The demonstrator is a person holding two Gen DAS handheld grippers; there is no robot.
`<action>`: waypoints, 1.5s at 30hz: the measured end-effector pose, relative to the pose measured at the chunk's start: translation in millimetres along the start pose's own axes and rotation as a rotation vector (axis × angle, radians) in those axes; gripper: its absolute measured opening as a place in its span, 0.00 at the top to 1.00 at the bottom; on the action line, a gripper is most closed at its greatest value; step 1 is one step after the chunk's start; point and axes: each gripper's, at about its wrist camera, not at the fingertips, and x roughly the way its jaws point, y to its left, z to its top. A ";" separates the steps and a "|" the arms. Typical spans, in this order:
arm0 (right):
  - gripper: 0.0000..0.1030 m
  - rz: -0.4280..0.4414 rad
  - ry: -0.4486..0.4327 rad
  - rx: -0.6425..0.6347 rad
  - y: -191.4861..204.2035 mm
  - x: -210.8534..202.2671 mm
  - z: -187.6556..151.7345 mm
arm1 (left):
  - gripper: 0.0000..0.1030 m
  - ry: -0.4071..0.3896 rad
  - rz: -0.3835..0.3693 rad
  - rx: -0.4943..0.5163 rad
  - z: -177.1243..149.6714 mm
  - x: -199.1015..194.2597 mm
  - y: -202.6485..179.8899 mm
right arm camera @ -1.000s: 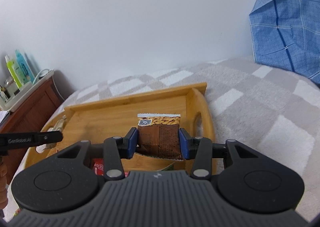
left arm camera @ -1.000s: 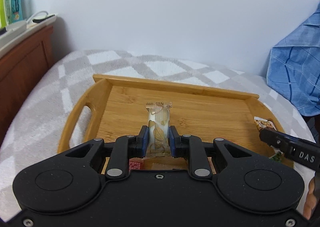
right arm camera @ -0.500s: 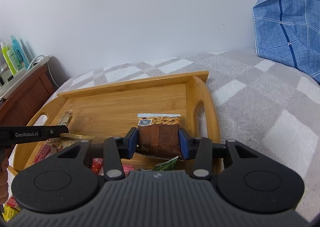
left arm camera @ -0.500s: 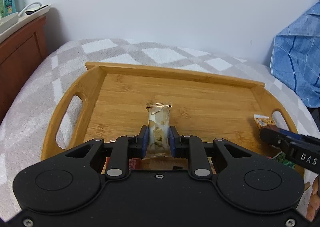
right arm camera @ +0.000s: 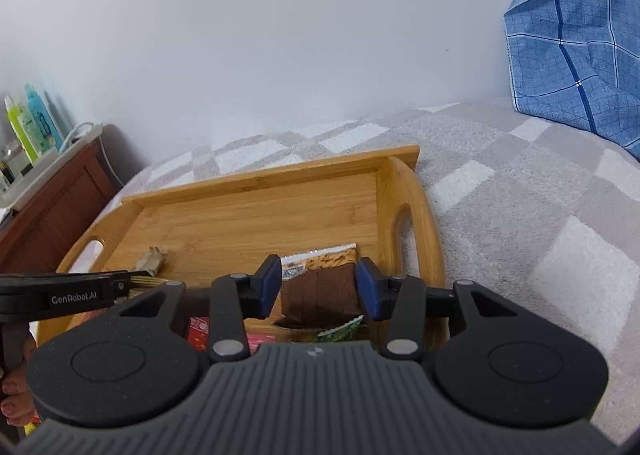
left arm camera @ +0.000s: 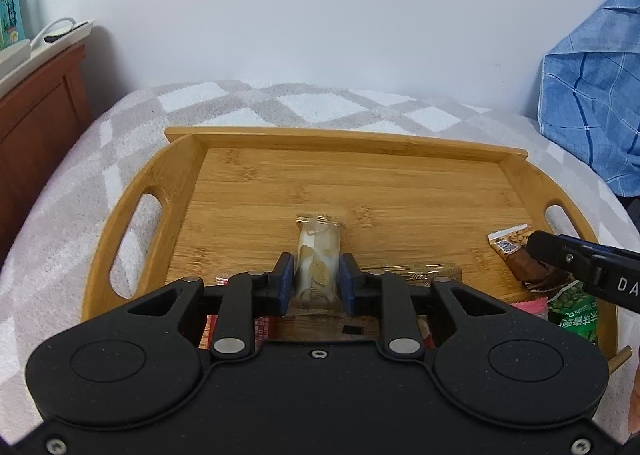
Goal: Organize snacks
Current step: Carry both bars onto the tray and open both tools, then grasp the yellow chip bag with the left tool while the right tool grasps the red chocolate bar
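Snacks going down on the wooden tray, both tongs letting go.

Between the left tongs (left arm camera: 316, 279) stands a pale wrapped bar (left arm camera: 318, 251), its far end over the tray (left arm camera: 360, 183) floor just ahead; those jaws have just been opening, yet the pads seem to touch its sides. The right tongs (right arm camera: 318, 289) straddle a brown nut bar (right arm camera: 320, 287); their jaws have just been opening too, and a gap shows at each pad, so it looks released. A green packet (right arm camera: 340, 331) and red wrappers (right arm camera: 198, 331) lie just under and behind the tongs, and the tray rests on a checked blanket (right arm camera: 520, 223). To finish well, spread each pair fully, then lift straight back so no wrapper drags.
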 end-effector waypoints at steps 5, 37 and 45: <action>0.37 0.019 -0.034 0.007 4.8 -12.7 3.2 | 0.56 -0.035 0.004 0.021 0.6 -20.4 -1.3; 0.17 0.102 -0.185 -0.116 76.7 -121.6 -85.7 | 0.13 -0.192 -0.002 0.071 -103.1 -191.1 -0.8; 0.16 0.125 -0.143 -0.131 94.3 -129.4 -123.6 | 0.11 -0.171 0.040 0.059 -136.5 -200.9 18.6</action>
